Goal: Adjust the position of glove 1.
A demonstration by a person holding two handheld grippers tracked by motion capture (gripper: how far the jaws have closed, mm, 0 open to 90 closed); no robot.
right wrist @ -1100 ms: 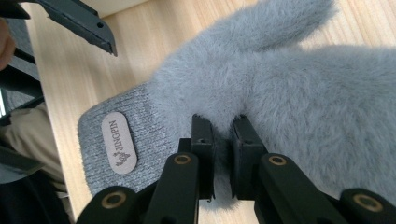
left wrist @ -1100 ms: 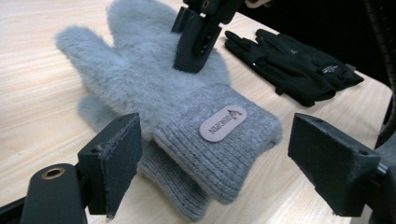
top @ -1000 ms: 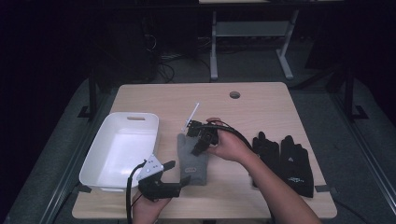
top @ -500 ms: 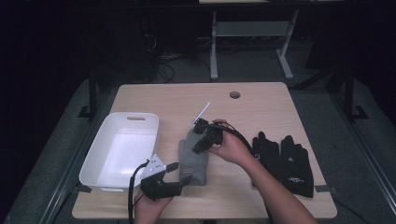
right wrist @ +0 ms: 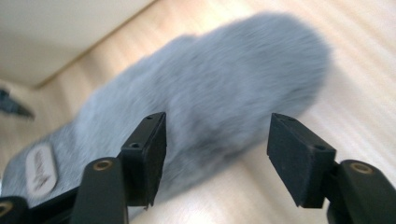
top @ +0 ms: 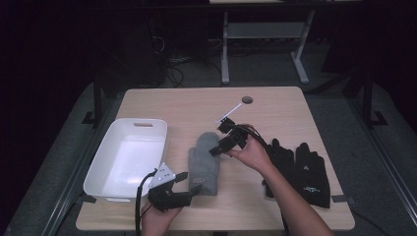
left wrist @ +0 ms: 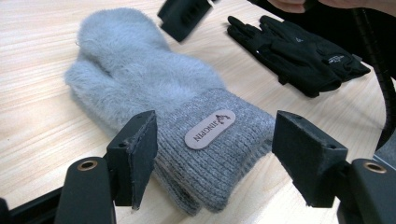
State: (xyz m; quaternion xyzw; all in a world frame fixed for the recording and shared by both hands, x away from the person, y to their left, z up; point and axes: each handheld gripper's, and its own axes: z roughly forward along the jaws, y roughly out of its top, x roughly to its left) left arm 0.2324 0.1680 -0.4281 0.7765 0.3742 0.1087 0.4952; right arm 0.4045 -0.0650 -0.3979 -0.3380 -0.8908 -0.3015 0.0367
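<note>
Both claws, left [top: 189, 183] and right [top: 215, 150], gape empty around the grey mitten [top: 204, 162] on the counter [top: 196, 105]; the white bin [top: 101, 184] awaits, nothing lifted yet.

The grey mitten [left wrist: 154, 93] carries an oval patch [left wrist: 209, 129] on its knitted cuff, lettered "JINGPIN", seen upside down in the left gripper view. The black gloves [left wrist: 299, 46] bear small white print, too small to read.
</note>
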